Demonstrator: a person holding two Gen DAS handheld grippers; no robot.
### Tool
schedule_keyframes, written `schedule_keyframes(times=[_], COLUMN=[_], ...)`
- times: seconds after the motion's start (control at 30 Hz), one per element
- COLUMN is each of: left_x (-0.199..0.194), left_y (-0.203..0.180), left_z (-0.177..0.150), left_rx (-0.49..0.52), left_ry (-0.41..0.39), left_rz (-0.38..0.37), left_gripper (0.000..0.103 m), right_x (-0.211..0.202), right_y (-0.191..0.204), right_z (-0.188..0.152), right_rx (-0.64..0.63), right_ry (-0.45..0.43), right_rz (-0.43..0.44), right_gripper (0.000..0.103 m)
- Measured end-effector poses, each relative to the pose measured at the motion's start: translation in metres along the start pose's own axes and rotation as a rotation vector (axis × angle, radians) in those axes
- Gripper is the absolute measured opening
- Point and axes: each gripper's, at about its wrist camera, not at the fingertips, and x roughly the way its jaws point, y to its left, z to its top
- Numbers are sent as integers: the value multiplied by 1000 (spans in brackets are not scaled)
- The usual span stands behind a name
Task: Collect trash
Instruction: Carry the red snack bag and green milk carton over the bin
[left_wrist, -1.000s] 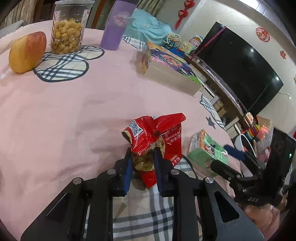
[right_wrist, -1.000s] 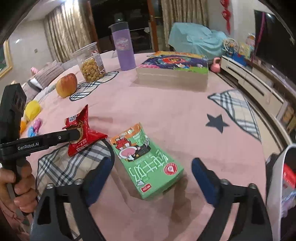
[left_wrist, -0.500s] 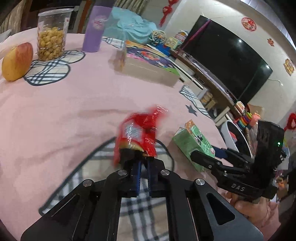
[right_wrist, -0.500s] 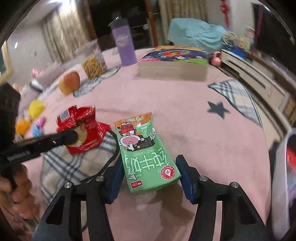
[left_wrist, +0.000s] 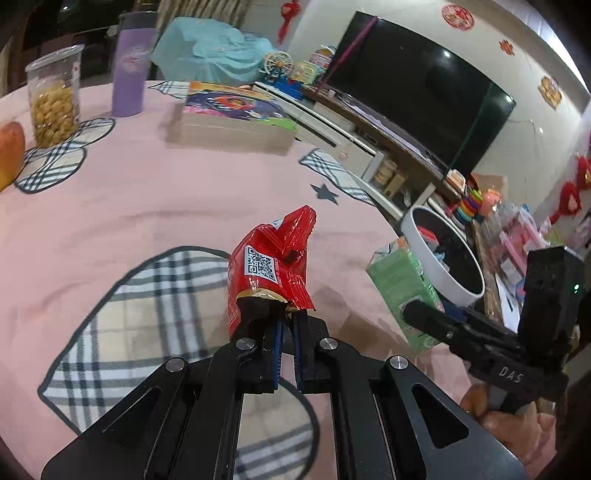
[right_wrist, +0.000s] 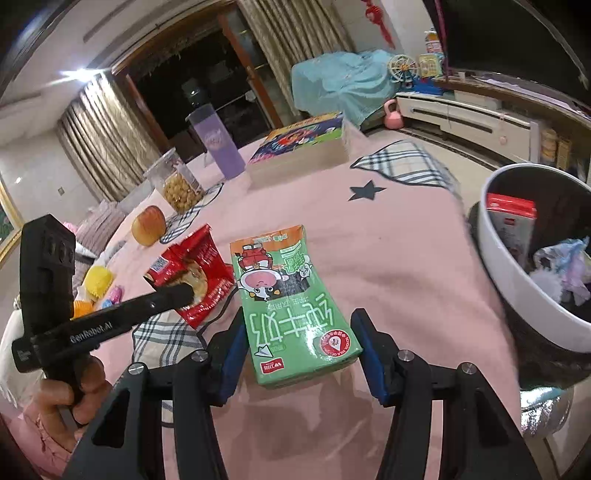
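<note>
Trash rides in both tongs toward the bin (right_wrist: 517, 295): left tongs (left_wrist: 287, 332) pinch the red wrapper (left_wrist: 271, 266), right tongs (right_wrist: 299, 350) clamp the green carton (right_wrist: 295, 306).

A: Where is the red snack wrapper (left_wrist: 271, 266)?
B: It is crumpled, lifted above the pink tablecloth (left_wrist: 110, 221), standing upright (a QR code shows).
A: And the green milk carton (right_wrist: 291, 306)?
B: Also lifted, tilted, close to the white trash bin (right_wrist: 517, 280).
</note>
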Motion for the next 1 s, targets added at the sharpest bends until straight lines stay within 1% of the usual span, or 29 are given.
schedule_keyframes(times=[0.2, 0.33, 0.63, 0.87, 1.0], left_x=[3, 2, 5, 10, 14], left_y=[-23, -41, -74, -99, -111], left_z=[-5, -8, -12, -17, -18], left_rx=[57, 108, 181, 236, 256], left_ry=[15, 15, 22, 29, 37], left_rz=[16, 26, 21, 14, 6], left_gripper=[4, 4, 4, 4, 4], right_x=[-16, -26, -43, -61, -74], right_y=[-7, -15, -33, -44, -51], right_z=[-3, -8, -17, -23, -27], right_rx=[23, 55, 110, 141, 161], right_ry=[-33, -50, -81, -123, -143], right_rz=[-14, -4, 17, -2, -10], right_gripper=[56, 56, 56, 55, 52])
